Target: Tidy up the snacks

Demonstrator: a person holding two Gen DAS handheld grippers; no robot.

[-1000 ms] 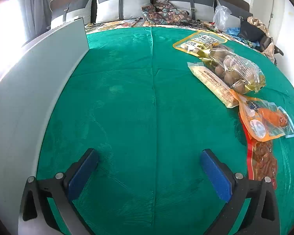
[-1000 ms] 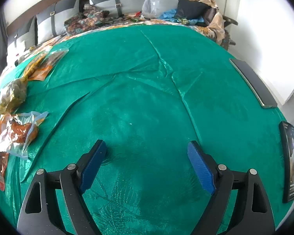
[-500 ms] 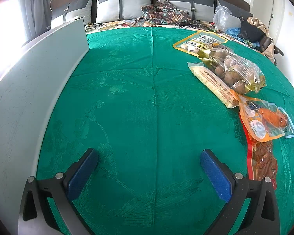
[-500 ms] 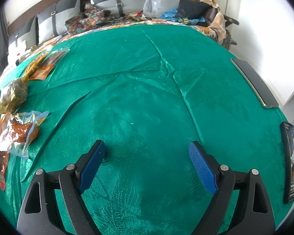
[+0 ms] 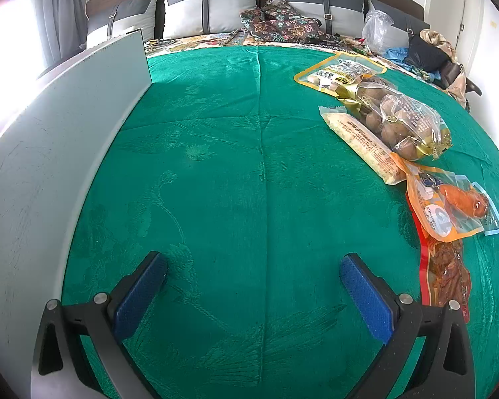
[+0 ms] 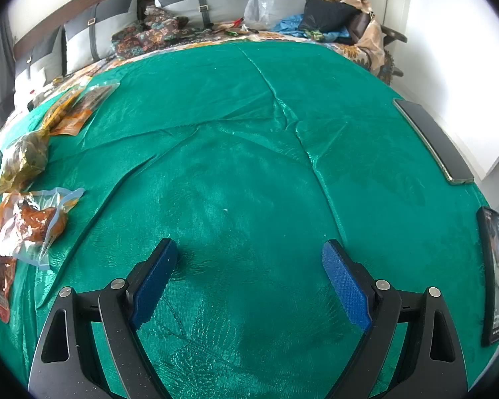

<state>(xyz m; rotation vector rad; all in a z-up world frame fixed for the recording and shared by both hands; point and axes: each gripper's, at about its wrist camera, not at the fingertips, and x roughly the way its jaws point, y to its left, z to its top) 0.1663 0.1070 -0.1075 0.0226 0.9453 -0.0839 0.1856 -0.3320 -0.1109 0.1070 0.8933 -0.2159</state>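
Note:
Several snack packs lie in a row on the green cloth (image 5: 216,166). In the left wrist view, at the right: a yellow-rimmed pouch (image 5: 339,73), a clear bag of brown balls (image 5: 402,119), a long pale bar pack (image 5: 362,143), an orange pouch (image 5: 449,209) and a red pack of dark strips (image 5: 445,272). The right wrist view shows them at the far left, with the orange pouch (image 6: 30,222) nearest. My left gripper (image 5: 252,266) is open and empty over bare cloth. My right gripper (image 6: 249,259) is open and empty too.
A grey-white panel (image 5: 50,166) stands along the cloth's left edge. Two dark phones (image 6: 432,139) (image 6: 495,272) lie at the right edge in the right wrist view. Cushions (image 5: 209,10), a plastic bag (image 6: 259,6) and clothes lie at the back.
The left gripper has not moved. The right gripper's view has shifted very slightly; nothing was touched.

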